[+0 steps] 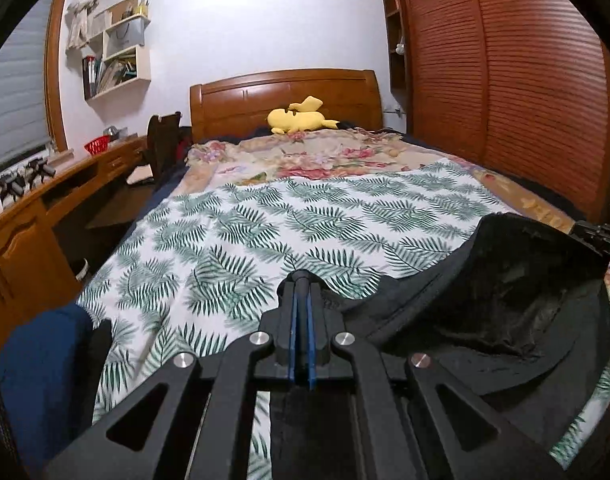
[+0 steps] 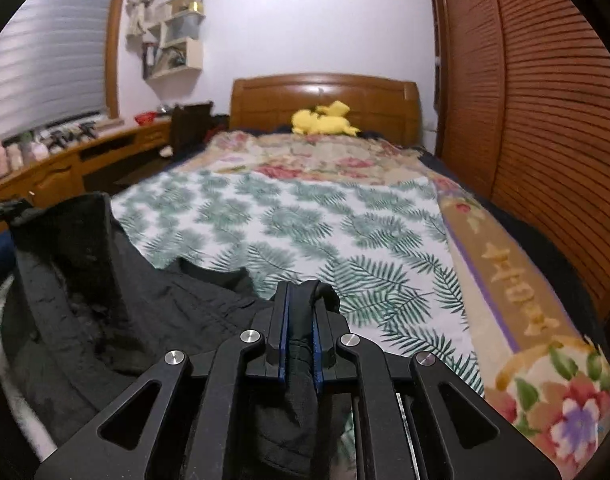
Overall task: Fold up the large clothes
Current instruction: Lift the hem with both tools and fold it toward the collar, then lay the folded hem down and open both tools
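Left gripper (image 1: pixel 303 280): clenched tight on a thin edge of the black garment (image 1: pixel 505 300), which pokes out past the blue pads at the tip.
Right gripper (image 2: pixel 301 292): clamped on a thicker bunch of the same black garment (image 2: pixel 145 300); cloth fills the narrow gap between the blue pads and hangs down behind them.
Garment: dark and rumpled, spread between the two grippers at the near end of the bed, its upper edge raised and its lower part lying on the leaf sheet.
Leaf sheet (image 1: pixel 265 220): white with green fern leaves, covers the near and middle part of the bed.
Flowered blanket (image 2: pixel 325 156): lies beyond the sheet and runs down the bed's right edge.
Yellow plush toy (image 1: pixel 301 116): at the far end, against the wooden headboard (image 1: pixel 285 96).
Wardrobe (image 2: pixel 545 120): slatted wooden doors along the right.
Desk (image 1: pixel 45 208): wooden, along the left, under a window with a blind (image 2: pixel 45 48).
Wall shelves (image 1: pixel 121 52): far left, holding books.
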`<state>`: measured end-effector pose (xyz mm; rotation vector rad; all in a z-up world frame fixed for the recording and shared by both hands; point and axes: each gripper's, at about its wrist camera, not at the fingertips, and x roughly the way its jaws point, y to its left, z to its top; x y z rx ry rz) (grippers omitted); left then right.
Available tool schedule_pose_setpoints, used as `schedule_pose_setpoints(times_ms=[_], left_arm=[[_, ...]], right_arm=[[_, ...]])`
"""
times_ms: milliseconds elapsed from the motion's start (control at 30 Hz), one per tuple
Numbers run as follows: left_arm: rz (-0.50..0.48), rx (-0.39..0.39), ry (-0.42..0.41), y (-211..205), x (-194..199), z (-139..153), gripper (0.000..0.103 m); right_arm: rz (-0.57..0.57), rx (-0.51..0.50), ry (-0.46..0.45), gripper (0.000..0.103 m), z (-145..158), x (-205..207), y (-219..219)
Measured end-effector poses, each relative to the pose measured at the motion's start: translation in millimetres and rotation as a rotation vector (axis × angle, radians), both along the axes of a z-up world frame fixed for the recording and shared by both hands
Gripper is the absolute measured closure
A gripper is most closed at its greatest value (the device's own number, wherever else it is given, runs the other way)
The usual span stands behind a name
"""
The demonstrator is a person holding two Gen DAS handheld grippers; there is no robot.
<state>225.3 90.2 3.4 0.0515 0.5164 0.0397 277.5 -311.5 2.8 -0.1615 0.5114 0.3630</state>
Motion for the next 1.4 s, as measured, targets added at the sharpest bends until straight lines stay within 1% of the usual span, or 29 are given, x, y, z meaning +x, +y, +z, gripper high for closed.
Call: schedule_pose_setpoints(times_ms=[133,267,400,500,600,700,733,767,833,867,933,1033,1133,1300,1400], left_arm=[[-0.010,-0.029,0.014,3,28,-11,0.101],[-0.012,-0.024,0.026,3,43,-25,0.101],[-0.013,-0.021,0.031,4,46,-34,0.101],[-0.009,-0.019,0.034,5,44,-37,0.099],[-0.009,-0.051,0.005,7,34,-34,0.097],[-0.015,-0.062,-0.036,4,16,-26,0.093],[-0.018,-0.070,-0.044,3,10,-25,0.090],[-0.022,-0.077,-0.048,2,6,-24,0.087],[-0.048,-0.093,-0.043,-2,-2,-25,0.084],[-0.057,-0.102,-0.037,-2,-5,-26,0.083],[-0.079,-0.126,-0.025,-3,-13,-30,0.081],[-0.093,-0.137,-0.014,-5,-24,-38,0.079],[-0.103,-0.143,0.005,-5,-32,-46,0.079],[-0.107,-0.134,0.038,-5,-40,-57,0.079],[-0.112,-0.138,0.041,-3,-47,-60,0.079]], right_arm=[[-0.013,-0.046,0.027,0.096,-17,30,8],[-0.020,-0.077,0.046,0.096,-32,49,16],[-0.024,-0.113,0.066,0.096,-43,59,25],[-0.030,-0.120,0.085,0.096,-50,64,28],[-0.038,-0.124,0.105,0.096,-53,69,29],[-0.031,-0.152,0.114,0.089,-52,68,32],[-0.034,-0.173,0.112,0.081,-51,67,35],[-0.041,-0.197,0.106,0.064,-50,64,38],[-0.044,-0.222,0.096,0.049,-47,59,43],[-0.062,-0.243,0.074,0.037,-44,55,45],[-0.070,-0.246,0.039,0.025,-35,50,47],[-0.051,-0.205,0.038,0.024,-25,43,50],[0.016,-0.173,0.049,0.024,-22,33,62],[0.108,-0.169,0.078,0.024,-23,22,103],[0.146,-0.168,0.105,0.024,-28,23,130]])
